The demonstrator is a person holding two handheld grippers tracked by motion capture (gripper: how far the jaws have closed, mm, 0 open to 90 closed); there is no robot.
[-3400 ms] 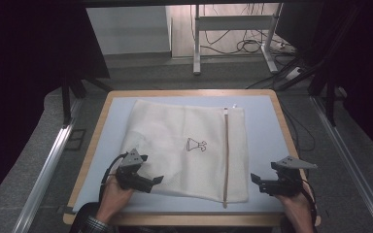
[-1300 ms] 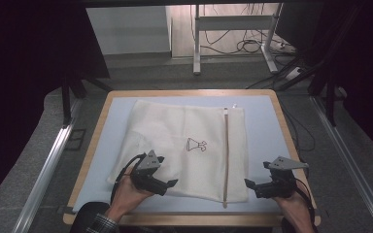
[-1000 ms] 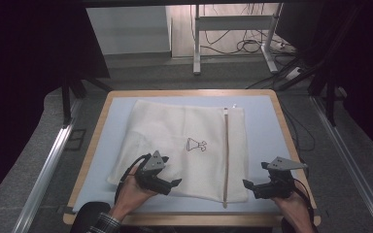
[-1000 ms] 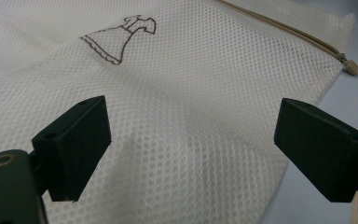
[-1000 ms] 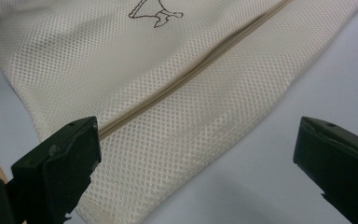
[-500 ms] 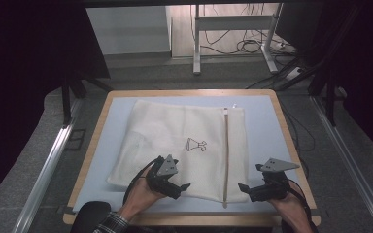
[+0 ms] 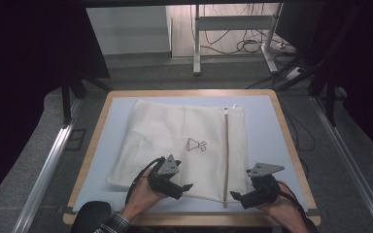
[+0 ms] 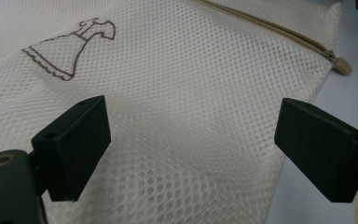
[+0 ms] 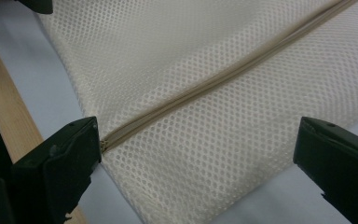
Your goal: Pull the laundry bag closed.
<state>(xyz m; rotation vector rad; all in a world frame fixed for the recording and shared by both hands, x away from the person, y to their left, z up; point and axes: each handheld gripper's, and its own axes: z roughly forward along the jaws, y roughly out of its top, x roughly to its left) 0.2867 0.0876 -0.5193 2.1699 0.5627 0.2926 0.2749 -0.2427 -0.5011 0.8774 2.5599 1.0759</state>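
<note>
Both tools have slid inward along the near edge of the white mesh bag [image 7: 184, 145] lying flat on the counter [image 7: 267, 121]; left tool [image 7: 187, 187] and right tool [image 7: 235, 195] gape open over it, gripping nothing. No writing, just a dress outline [image 8: 70, 49]
</note>
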